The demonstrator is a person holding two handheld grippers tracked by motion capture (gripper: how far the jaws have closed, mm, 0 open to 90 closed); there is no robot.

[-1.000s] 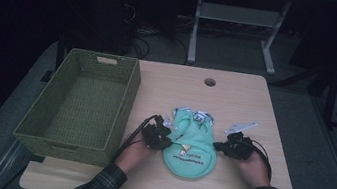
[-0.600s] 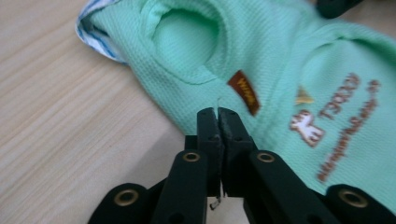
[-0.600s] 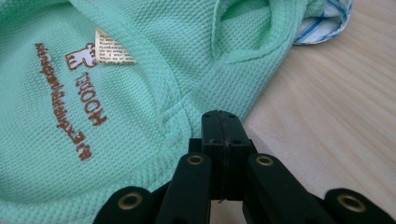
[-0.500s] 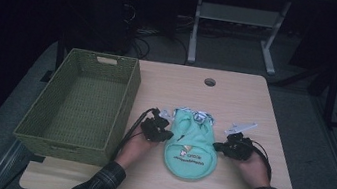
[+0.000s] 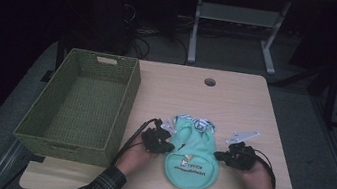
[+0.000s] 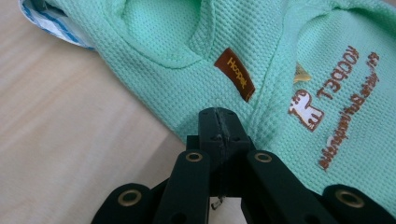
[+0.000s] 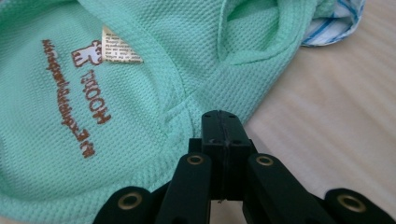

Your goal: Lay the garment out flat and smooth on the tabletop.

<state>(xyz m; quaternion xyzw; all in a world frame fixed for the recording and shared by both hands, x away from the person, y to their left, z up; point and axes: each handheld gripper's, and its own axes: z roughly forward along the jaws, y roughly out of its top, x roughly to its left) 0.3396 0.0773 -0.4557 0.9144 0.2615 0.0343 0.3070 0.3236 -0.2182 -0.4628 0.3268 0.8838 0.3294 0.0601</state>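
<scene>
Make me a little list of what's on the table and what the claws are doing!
table: light wooden top
basket: green woven basket, nothing inside, at the table's left
garment: mint-green pet shirt with brown lettering, lying flat
left claw: jaws together at the shirt's edge
right claw: jaws together at the opposite edge
label: brown tag on the shirt

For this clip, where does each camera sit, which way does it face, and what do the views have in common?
High view: above the person's side, looking forward and down at the table, basket, both forearms.
Left gripper view: on the left tool, jaws shut at the mint garment edge.
Right gripper view: on the right tool, jaws shut at the opposite edge.
Shared: garment, brown lettering.
</scene>
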